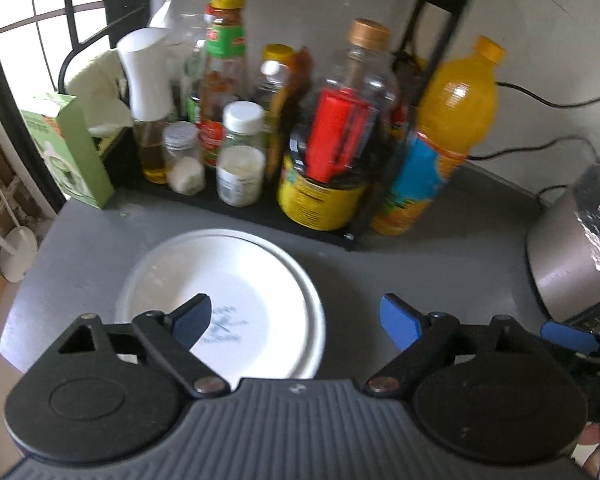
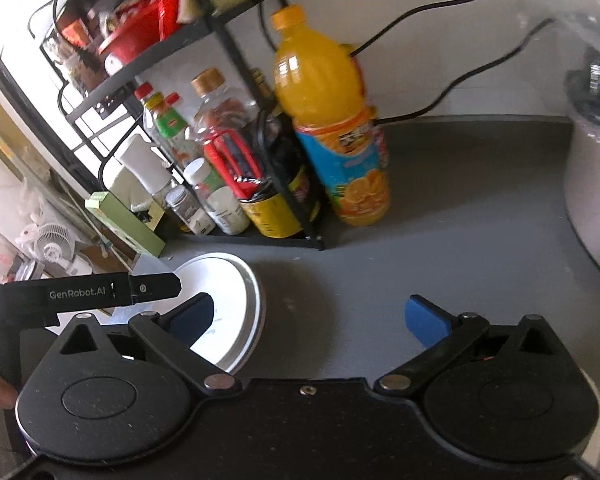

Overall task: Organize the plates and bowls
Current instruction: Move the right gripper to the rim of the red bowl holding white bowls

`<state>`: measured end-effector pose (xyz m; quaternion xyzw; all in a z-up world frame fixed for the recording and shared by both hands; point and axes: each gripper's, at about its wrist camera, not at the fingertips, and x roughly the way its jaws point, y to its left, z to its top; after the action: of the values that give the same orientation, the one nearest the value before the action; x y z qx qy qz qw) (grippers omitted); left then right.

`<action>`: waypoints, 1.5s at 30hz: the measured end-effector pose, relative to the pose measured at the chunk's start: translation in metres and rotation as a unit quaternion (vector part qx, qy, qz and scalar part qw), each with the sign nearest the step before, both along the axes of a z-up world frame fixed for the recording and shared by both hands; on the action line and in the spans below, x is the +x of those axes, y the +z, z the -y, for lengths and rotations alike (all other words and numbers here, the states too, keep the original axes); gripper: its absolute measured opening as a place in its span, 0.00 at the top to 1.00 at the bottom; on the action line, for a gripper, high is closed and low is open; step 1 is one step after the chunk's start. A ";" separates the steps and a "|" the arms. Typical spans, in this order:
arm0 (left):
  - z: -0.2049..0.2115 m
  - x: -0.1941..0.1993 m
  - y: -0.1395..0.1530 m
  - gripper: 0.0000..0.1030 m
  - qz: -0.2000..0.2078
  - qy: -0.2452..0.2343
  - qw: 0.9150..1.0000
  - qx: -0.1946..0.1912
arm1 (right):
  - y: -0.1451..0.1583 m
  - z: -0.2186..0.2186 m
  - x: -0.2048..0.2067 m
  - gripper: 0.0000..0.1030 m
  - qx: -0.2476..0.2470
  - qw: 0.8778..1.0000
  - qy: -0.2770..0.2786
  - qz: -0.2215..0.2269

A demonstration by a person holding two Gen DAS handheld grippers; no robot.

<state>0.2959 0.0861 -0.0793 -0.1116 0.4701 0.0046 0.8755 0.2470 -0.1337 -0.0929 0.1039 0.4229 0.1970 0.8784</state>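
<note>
A stack of white plates [image 1: 228, 280] lies flat on the grey counter, the top one with a faint blue-green flower print; the right wrist view shows the same white plates [image 2: 228, 276] at lower left. My left gripper [image 1: 296, 322] hangs above the stack's near right edge, open, blue pads wide apart, nothing between them. My right gripper [image 2: 310, 320] is open too, over bare counter just right of the plates, holding nothing. Part of the left gripper's black body [image 2: 100, 290] crosses the right wrist view. A right gripper's blue pad [image 1: 568, 334] shows at the left wrist view's right edge.
A black rack [image 1: 236, 204] behind the plates holds several bottles and jars. An orange juice bottle [image 1: 444, 136] stands beside it, a green carton [image 1: 72, 152] at its left. A silver appliance [image 1: 572, 264] sits at right with cables along the wall. The counter's edge runs left of the plates.
</note>
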 end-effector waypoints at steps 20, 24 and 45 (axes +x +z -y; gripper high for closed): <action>0.102 -0.050 0.023 0.00 0.028 0.027 0.999 -0.006 | 0.005 0.093 -0.033 0.00 0.032 0.999 0.012 0.013; 0.115 -0.062 0.022 0.00 0.025 0.026 0.999 -0.008 | 0.001 0.112 -0.039 0.00 0.025 1.000 0.011 0.012; 0.173 -0.080 -0.010 0.03 -0.015 -0.018 0.999 -0.028 | -0.047 0.172 -0.055 0.02 0.024 0.996 -0.063 -0.050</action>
<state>0.2160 -0.0868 -0.0889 -0.1273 0.4852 -0.0230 0.8648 0.1922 -0.3054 -0.1402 0.1606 0.4545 0.1461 0.8639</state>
